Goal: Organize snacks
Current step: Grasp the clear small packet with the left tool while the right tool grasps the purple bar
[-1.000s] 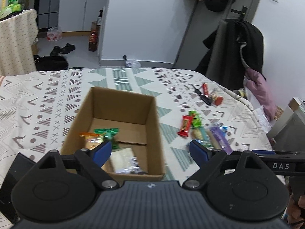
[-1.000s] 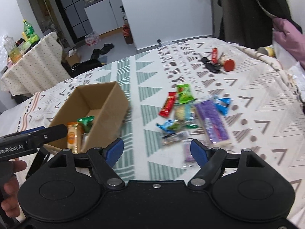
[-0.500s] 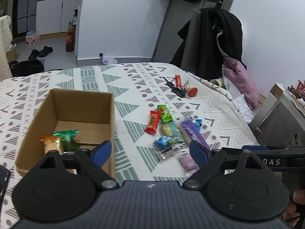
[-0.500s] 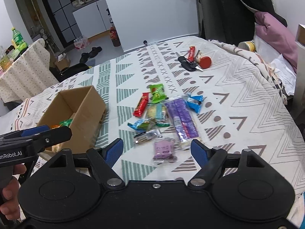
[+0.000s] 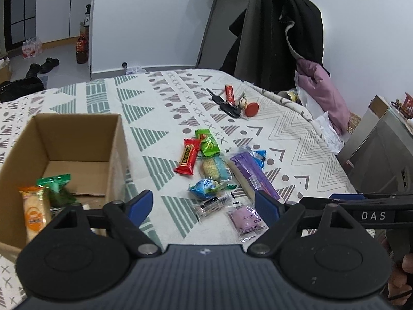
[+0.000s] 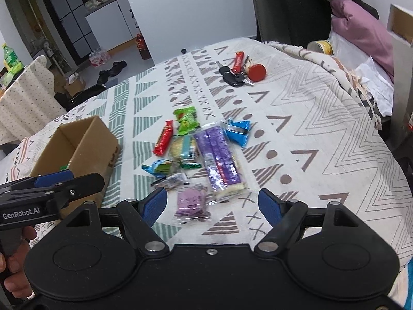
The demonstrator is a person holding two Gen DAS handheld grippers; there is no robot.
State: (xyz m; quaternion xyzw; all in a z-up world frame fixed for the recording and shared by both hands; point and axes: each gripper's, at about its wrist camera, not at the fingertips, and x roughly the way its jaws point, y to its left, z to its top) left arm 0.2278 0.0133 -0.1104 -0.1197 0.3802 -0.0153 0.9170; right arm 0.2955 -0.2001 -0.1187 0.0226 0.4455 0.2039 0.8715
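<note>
spreading wide with nothing between them, the blue pads of the left gripper point(image 5: 204, 202) hang above the near edge of the snack pile, and the right gripper point(image 6: 213, 202) has its own jaws just as far apart and empty over the pink packet point(image 6: 191, 201). that packet lies nearest both tools, on the patterned cloth point(image 6: 296, 118), with a small clear sachet point(image 5: 211, 205) just beside it.

beyond these the loose snacks lie in one cluster to the right of the cardboard box point(image 5: 77, 139): one long purple pack point(image 6: 219, 160), one red bar point(image 5: 189, 156), one green packet point(image 5: 207, 143), one pale wafer pack point(image 5: 214, 166), one teal packet point(image 5: 206, 187) and one blue packet point(image 6: 238, 129). counting the pink and the clear, that makes eight on the cloth. inside the box i can make out an orange-labelled packet point(image 5: 34, 211) and a green-wrapped one point(image 5: 55, 187); more may sit behind the left tool.

all look light and crinkly, likely slippery film over soft or brittle filling. a gentle pinch across the middle of the pink packet seems safest; its sealed ends would probably fold away. farther off, keys point(image 6: 232, 76) lie well apart.
</note>
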